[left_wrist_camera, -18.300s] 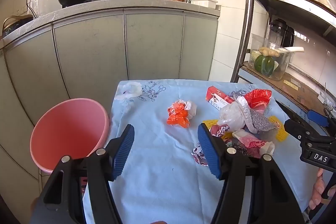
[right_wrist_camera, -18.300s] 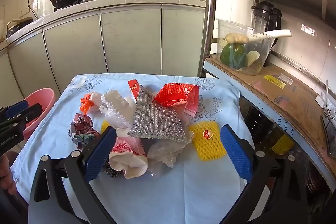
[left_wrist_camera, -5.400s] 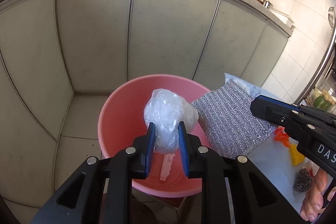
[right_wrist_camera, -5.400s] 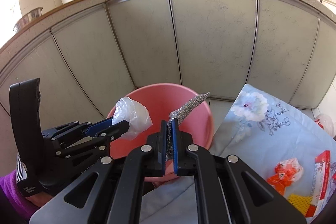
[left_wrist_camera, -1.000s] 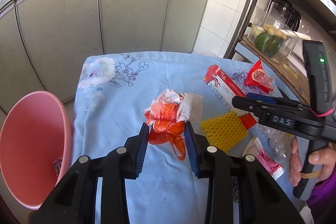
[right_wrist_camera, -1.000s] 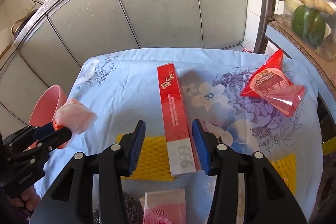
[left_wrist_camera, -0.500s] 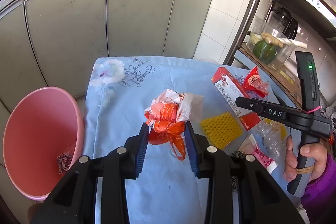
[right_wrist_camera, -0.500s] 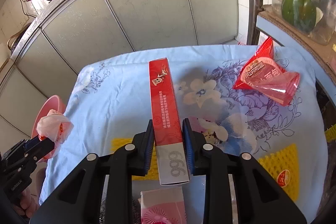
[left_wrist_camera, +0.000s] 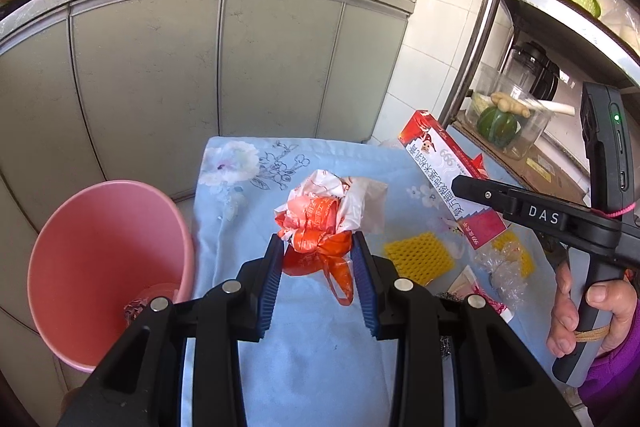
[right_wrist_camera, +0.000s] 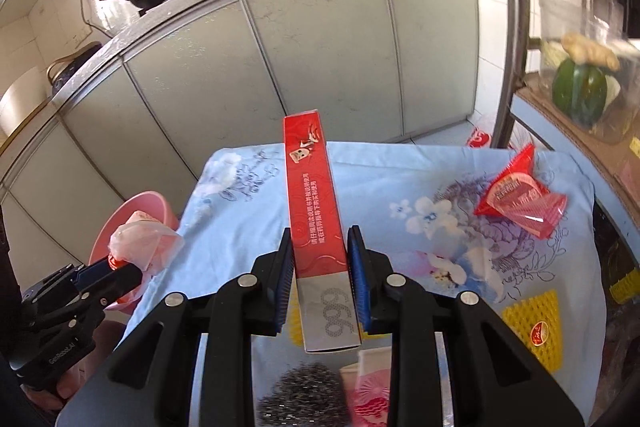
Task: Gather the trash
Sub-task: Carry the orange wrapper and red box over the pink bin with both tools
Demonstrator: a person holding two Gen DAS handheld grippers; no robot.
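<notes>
- Kitchen scene: a person stands at a small table under a blue flowered tablecloth, a two-finger tool in each hand, clearing litter into a pink bin on the floor just off the table's left edge.
- Left gripper is clamped on a crumpled orange and white plastic bag, held above the cloth and near the bin.
- Right gripper is clamped on the lower part of a long red carton, which sticks out forward well past the fingers.
- Litter not yet collected: a red snack packet, yellow foam netting, a steel wool ball, a pink wrapper.
- Risks, as I judge them: the carton is gripped near one end, so it may swing or slip out on the way over; its length may catch the bin's rim and tip out. The bag's loose handle loop could cling to a pad after release and drop short, onto cloth or floor.
- Left camera alone looks down into the bin, where a little rubbish lies at the bottom, and shows clear crumpled plastic beside the netting.
- Right camera alone shows the snack packet whole, the steel wool, and the carton's silver end printed 999.
</notes>
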